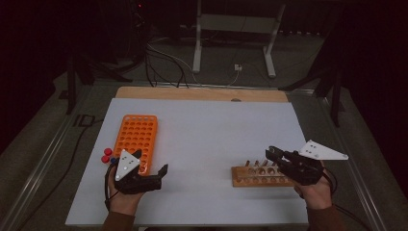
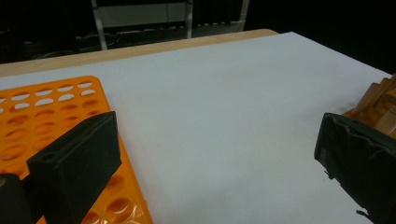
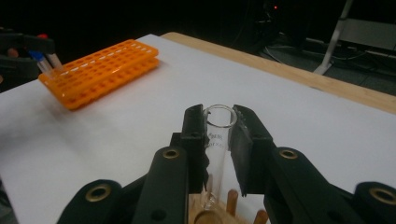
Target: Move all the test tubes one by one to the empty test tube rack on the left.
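My right gripper (image 3: 219, 122) is shut on a clear glass test tube (image 3: 217, 140), holding it near its open rim above the wooden peg rack (image 3: 224, 210). From above, the right gripper (image 1: 272, 153) hovers over the left part of that wooden rack (image 1: 260, 176) at the table's front right. The orange tube rack (image 1: 135, 139) lies at the left. My left gripper (image 1: 150, 162) stands open beside the orange rack's near end, one jaw over the orange rack (image 2: 56, 121), with nothing between its jaws.
Red and blue capped tubes (image 1: 108, 156) sit left of the orange rack. A white sheet (image 1: 211, 130) covers the table, with a wooden edge (image 1: 202, 94) at the back. Beyond it are cables and a metal stand (image 1: 235, 33) on the floor.
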Motion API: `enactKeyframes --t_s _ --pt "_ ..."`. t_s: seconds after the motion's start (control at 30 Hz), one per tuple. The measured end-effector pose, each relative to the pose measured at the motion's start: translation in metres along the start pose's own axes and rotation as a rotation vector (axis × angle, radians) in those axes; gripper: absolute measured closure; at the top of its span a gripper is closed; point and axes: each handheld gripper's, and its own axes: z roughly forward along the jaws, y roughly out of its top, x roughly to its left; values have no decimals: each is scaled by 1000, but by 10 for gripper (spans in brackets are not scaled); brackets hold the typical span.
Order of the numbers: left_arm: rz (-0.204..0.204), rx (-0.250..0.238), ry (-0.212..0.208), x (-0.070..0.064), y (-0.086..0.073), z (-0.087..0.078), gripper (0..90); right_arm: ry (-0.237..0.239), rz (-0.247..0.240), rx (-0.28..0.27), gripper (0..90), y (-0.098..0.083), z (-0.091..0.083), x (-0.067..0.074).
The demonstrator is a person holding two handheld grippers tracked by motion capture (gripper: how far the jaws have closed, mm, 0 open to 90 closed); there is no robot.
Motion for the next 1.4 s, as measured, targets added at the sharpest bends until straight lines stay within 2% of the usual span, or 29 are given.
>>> enactKeyframes --t_s 0.17,0.33,1.07,1.23,1.4 --pt "2 -9 -17 -4 3 4 20 9 7 -3 766 4 14 2" --pt "20 -12 -33 -11 8 9 24 32 9 -10 765 9 29 10" --pt "60 -24 -121 -49 23 38 66 163 -44 18 765 24 81 61" --pt "80 -9 -156 -61 24 46 89 189 -51 29 765 25 92 71" --pt "108 -3 -164 -73 22 51 168 211 -54 34 765 25 100 80"
